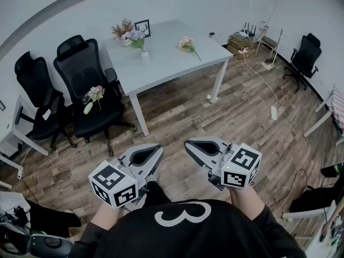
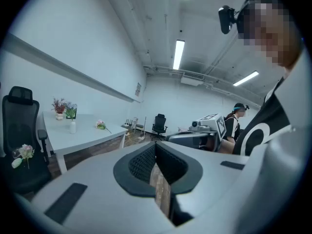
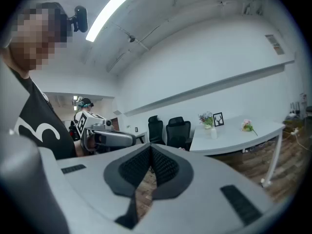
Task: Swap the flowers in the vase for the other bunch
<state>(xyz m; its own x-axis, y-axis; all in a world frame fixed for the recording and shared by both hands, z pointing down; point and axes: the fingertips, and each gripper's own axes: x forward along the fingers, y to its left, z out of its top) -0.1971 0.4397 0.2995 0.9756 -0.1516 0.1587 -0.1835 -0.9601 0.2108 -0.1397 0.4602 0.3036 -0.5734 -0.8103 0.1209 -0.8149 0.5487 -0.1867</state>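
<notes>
A small white vase (image 1: 145,57) holding pale blue and purple flowers (image 1: 135,36) stands on the white table (image 1: 172,63), far ahead of me. A loose pink bunch (image 1: 186,44) lies on the table to its right. Another pink-and-white bunch (image 1: 94,95) rests on the seat of a black chair (image 1: 88,85). My left gripper (image 1: 159,149) and right gripper (image 1: 187,144) are held low near my body, well short of the table. Both are shut with nothing between the pads. The left gripper view shows the vase (image 2: 72,126) and table bunch (image 2: 101,125) in the distance.
A pot of dried flowers (image 1: 122,28) and a picture frame (image 1: 142,27) stand at the table's back. A second black chair (image 1: 36,98) sits left, another (image 1: 305,55) far right. Cables and a power strip (image 1: 273,112) lie on the wooden floor. Another person (image 2: 238,118) stands behind.
</notes>
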